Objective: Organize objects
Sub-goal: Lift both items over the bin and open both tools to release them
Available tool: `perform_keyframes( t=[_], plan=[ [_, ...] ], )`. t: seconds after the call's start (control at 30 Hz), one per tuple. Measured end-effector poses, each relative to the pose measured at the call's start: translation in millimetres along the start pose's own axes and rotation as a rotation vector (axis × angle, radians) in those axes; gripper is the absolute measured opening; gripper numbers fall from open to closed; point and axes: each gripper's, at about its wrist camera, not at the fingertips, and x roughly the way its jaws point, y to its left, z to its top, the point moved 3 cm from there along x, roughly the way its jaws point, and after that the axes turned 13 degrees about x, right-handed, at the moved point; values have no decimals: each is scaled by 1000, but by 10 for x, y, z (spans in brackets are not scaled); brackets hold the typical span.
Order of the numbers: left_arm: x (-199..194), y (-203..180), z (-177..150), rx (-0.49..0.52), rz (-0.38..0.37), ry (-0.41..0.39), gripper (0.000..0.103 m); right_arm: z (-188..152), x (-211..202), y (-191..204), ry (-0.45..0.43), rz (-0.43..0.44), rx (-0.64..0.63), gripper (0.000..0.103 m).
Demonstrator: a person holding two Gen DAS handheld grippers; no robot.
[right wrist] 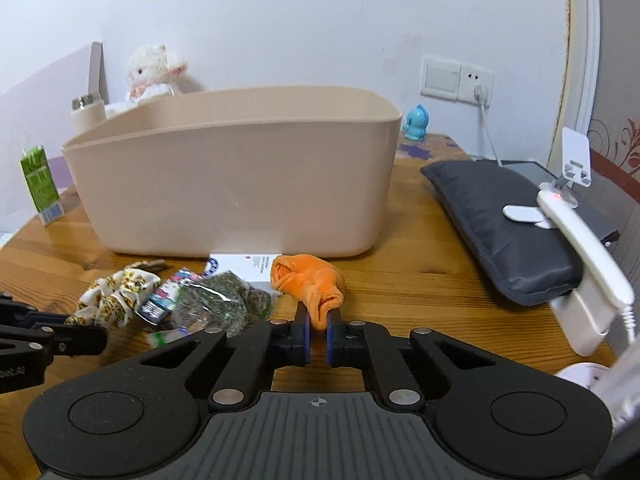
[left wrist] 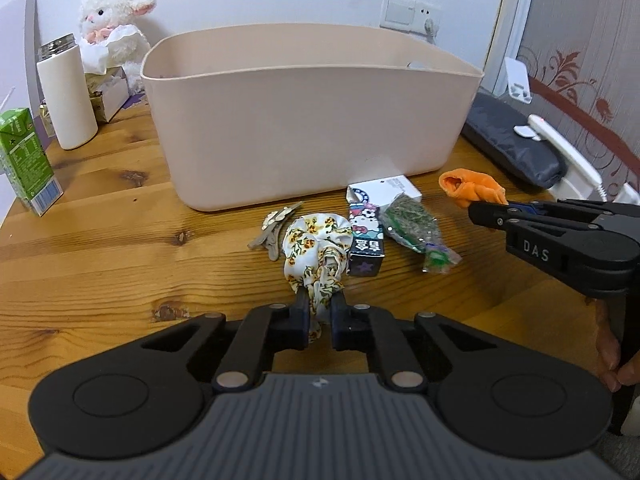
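Note:
A large beige plastic bin (left wrist: 288, 120) stands on the wooden table (left wrist: 100, 248); it also shows in the right wrist view (right wrist: 240, 184). My left gripper (left wrist: 320, 304) is shut on a white floral cloth scrunchie (left wrist: 316, 248) that lies in front of the bin. My right gripper (right wrist: 317, 316) is shut on an orange cloth (right wrist: 308, 280), which also shows in the left wrist view (left wrist: 468, 188). Between them lie a cartoon-printed box (left wrist: 365, 240), a bag of dried green herbs (left wrist: 412, 224), a white card box (left wrist: 384, 190) and a hair clip (left wrist: 276, 224).
At the left stand a green carton (left wrist: 26, 160), a white flask (left wrist: 66, 92) and a plush lamb (left wrist: 114, 24). A dark padded pouch (right wrist: 504, 232) and a white handset on a charger (right wrist: 580, 240) lie at the right. A blue figurine (right wrist: 416, 122) is behind the bin.

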Motion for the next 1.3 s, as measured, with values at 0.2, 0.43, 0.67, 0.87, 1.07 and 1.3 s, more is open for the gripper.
perform_keyframes(
  t=[0.2,0.43,0.67,0.87,1.07,1.3],
  plan=[
    [-294,20,76,-6,9,-60,11,150,-263,40,-50,17,17,7],
    [-683,147,348,-27,23,-179,11,469,-593,112,-172,39,39,7],
    [-801,254,746,9,67,-271,11,840,-703,283,-255,50,-9,7],
    [-661,447,1167,7,96,-301,11,1153,-623,472,-326,51,-28,7],
    [-206,598,1430,10,110,-223,11,1358,-319,582,-322,45,0,7],
    [372,710,1410,-11,133,-118,11,1316,171,646,-225,17,13,7]
  ],
)
